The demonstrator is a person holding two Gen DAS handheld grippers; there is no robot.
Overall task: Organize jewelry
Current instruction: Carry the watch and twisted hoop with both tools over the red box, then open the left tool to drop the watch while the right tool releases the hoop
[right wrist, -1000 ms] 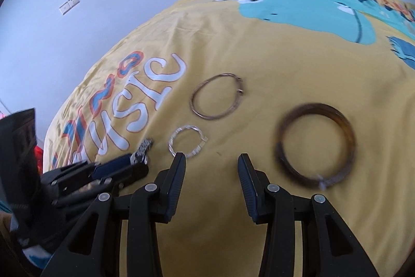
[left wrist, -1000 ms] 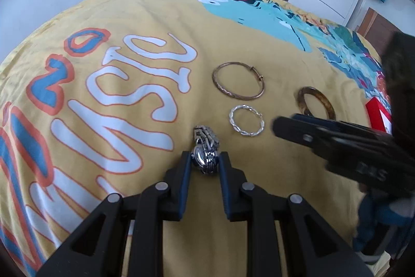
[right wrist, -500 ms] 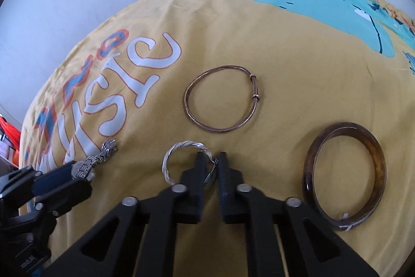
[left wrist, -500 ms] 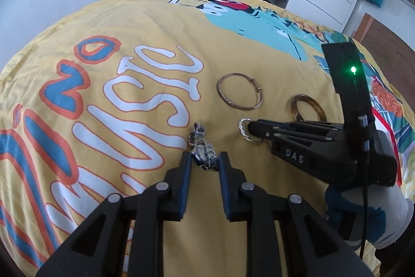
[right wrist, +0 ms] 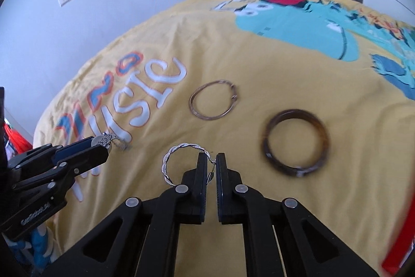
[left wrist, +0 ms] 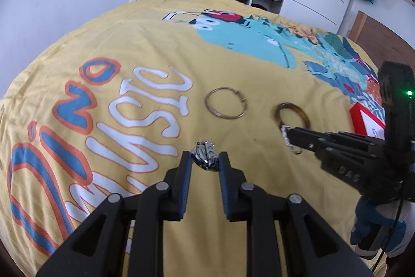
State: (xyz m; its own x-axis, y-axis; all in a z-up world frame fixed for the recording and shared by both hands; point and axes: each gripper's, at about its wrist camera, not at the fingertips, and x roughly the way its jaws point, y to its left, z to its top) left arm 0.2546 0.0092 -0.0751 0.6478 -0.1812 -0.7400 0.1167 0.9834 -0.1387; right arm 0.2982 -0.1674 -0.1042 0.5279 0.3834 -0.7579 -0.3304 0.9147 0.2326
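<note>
The watch [left wrist: 205, 155] is pinched between the fingers of the left gripper [left wrist: 205, 160], its metal band bunched up and pointing forward past the fingertips, held above the yellow bedspread [left wrist: 145, 59]. The twisted silver bracelet [right wrist: 179, 160] stands on edge in the right gripper [right wrist: 212, 162], whose jaws are almost closed on its right side; the loop hangs out to the left of the fingers.

Two bangles lie flat on the spread beyond: a thin coppery one [right wrist: 213, 103] and, to its right and apart from it, a thick brown one [right wrist: 295, 142]. Bare cloth lies around both.

The left view alone shows a red-edged box [left wrist: 365, 121] at the right border; the right view blurs the brown bangle.
</note>
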